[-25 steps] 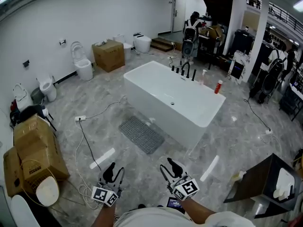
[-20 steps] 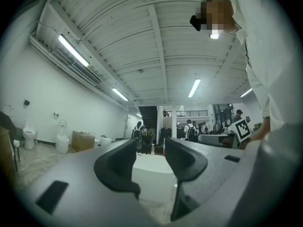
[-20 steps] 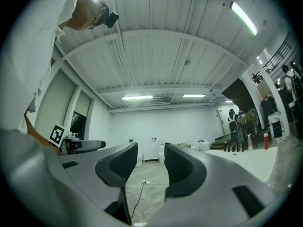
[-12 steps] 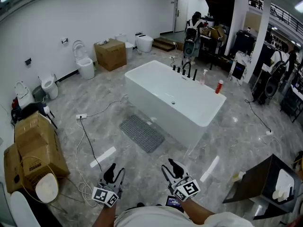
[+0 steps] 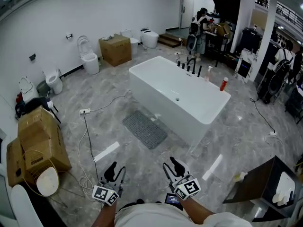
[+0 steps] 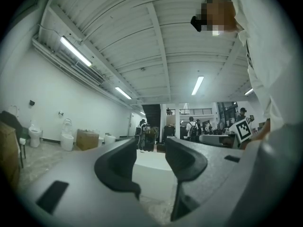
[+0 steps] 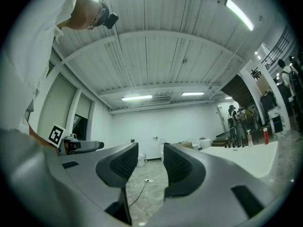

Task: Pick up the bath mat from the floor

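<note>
My left tongs [image 5: 113, 167] and right tongs [image 5: 172, 163] hung empty, jaws parted, well short of the grey studded bath mat [image 5: 145, 129] beside the white rectangular bathtub [image 5: 161, 94].

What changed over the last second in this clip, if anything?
Only the head view shifted slightly: the room sits a little further right and higher in it. Nothing was taken hold of or let go. The mat lies flat on the floor beside the tub as before. The left tongs and right tongs stay open and empty, held low before the person.
</note>
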The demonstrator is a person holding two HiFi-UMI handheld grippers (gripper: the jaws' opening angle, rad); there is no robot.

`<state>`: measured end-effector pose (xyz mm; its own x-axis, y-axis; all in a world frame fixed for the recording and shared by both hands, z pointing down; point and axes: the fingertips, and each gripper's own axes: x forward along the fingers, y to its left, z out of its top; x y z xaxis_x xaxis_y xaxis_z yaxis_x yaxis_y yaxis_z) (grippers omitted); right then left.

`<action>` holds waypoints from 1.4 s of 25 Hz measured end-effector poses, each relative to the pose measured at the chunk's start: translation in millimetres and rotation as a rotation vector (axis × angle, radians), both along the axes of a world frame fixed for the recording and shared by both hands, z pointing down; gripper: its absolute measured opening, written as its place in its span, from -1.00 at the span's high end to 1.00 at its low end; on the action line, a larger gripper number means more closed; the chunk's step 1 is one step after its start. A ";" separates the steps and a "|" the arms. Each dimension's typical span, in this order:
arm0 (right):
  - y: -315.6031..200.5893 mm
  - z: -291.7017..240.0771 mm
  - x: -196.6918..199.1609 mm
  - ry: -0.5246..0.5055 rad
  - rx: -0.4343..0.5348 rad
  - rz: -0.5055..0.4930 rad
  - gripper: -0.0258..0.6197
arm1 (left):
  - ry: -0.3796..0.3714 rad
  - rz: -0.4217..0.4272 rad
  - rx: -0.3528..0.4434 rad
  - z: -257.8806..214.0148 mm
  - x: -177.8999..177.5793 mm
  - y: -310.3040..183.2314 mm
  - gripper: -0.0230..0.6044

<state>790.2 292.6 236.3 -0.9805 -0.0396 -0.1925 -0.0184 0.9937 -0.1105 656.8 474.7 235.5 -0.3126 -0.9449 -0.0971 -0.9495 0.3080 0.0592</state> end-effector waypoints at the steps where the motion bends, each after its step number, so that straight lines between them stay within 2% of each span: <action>1: -1.9 1.1 1.2 0.000 -0.003 -0.001 0.35 | 0.001 -0.006 -0.001 1.0 0.8 0.6 0.32; 9: -9.3 8.8 2.6 -0.017 0.007 -0.018 0.36 | 0.017 -0.052 -0.005 8.2 -1.5 1.6 0.33; 12: -12.5 19.8 -2.3 -0.012 -0.021 -0.022 0.36 | 0.030 -0.060 -0.015 13.4 -8.8 4.6 0.33; 15: -25.9 31.5 -12.0 0.013 -0.078 0.003 0.38 | 0.059 -0.079 -0.019 17.7 -25.2 3.9 0.33; 20: -53.2 43.1 -39.4 0.032 -0.072 0.027 0.38 | 0.057 -0.083 -0.006 20.8 -66.9 -17.2 0.33; 24: -73.6 37.8 -79.6 0.045 -0.076 0.038 0.38 | 0.089 -0.081 0.036 21.7 -116.2 -44.0 0.33; 28: -84.0 21.1 -143.5 0.048 -0.046 0.013 0.38 | 0.057 -0.064 0.052 7.2 -173.3 -64.5 0.33; 31: -90.3 2.0 -197.8 0.033 -0.013 0.020 0.38 | 0.067 -0.062 0.066 1.9 -223.4 -66.8 0.33; 35: -98.3 -18.9 -261.2 0.005 0.009 0.038 0.38 | 0.037 -0.029 0.022 -4.2 -278.4 -78.6 0.33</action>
<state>529.1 194.3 217.4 -0.9793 -0.0754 -0.1877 -0.0571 0.9932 -0.1012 378.4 396.1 231.3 -0.3432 -0.9333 -0.1057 -0.9374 0.3332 0.1014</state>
